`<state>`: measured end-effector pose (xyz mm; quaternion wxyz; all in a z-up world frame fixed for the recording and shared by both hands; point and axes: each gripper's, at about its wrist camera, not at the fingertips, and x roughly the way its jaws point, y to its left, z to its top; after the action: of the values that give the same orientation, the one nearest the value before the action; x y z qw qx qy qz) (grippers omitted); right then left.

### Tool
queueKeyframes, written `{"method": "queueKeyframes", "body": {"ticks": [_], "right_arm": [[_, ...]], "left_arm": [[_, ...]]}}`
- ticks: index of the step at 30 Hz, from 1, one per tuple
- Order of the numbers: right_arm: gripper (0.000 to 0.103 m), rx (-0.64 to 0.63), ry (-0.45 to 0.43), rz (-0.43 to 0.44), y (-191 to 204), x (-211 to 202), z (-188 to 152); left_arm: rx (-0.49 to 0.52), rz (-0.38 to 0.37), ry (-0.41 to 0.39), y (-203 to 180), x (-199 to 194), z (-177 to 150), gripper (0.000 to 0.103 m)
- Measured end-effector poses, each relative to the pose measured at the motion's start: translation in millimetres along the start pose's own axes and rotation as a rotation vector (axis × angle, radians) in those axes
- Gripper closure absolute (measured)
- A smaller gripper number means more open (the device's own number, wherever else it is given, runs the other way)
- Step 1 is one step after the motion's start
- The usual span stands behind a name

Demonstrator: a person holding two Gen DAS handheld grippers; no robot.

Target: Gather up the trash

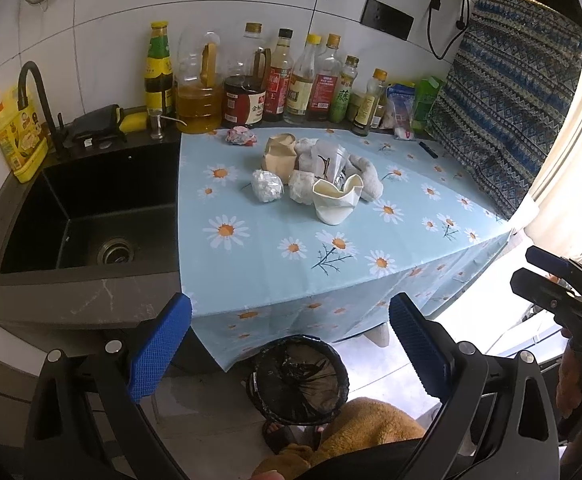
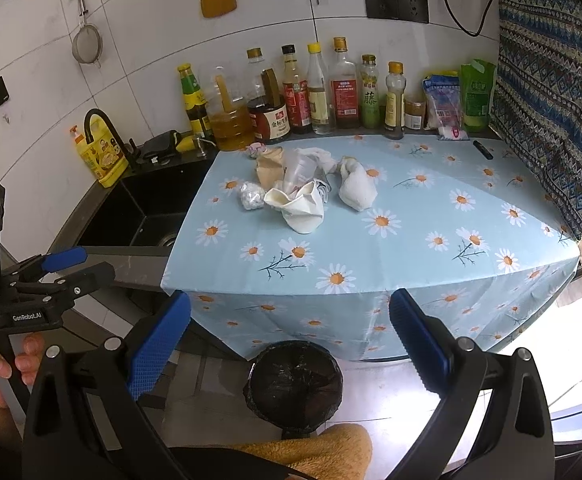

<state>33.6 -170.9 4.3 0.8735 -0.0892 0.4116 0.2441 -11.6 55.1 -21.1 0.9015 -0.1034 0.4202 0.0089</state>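
While both grippers hung in front of the counter, the left gripper (image 1: pixel 289 350) had its blue-padded jaws spread wide and gripped nothing; the right gripper (image 2: pixel 289 350) was likewise released and empty. Ahead of and above both sets of jaws, well apart from them, the trash sat clustered on the light-blue daisy-print tablecloth (image 1: pixel 371 240): a crushed white paper cup (image 1: pixel 337 202) nearest, a crumpled silver foil ball (image 1: pixel 267 186) to its left, a crumpled brown paper bag (image 1: pixel 281 156) and a clear plastic cup (image 2: pixel 301 170) behind, a wadded white tissue (image 2: pixel 357 188) to the right, and a small pink-and-white crumpled wrapper (image 1: pixel 241 136) at the far edge. Directly below and between the jaws stood the round bin lined with a black plastic bag (image 1: pixel 299 380) on the floor. Left of the jaws was the black sink (image 1: pixel 91 216); a row of sauce bottles (image 1: pixel 291 80) lined the wall behind the trash.
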Motion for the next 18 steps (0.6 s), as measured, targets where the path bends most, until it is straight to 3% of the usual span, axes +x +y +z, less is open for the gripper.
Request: {"method": "queueKeyframes", "body": {"ticks": [4, 9, 18], "right_arm": [[0.005, 0.040, -0.033, 0.065, -0.7, 2.9, 6.2], [0.005, 0.033, -0.082, 0.049, -5.3, 2.8, 6.2], [0.005, 0.057, -0.014, 0.062, -15.0, 21.9, 12.2]], "left_arm": [[0.010, 0.003, 0.000, -0.6, -0.1, 3.6, 0.007], [0.008, 0.001, 0.008, 0.3, 2.5, 5.6, 0.007], [-0.021, -0.011, 0.008, -0.5, 14.8, 12.8, 0.007]]}}
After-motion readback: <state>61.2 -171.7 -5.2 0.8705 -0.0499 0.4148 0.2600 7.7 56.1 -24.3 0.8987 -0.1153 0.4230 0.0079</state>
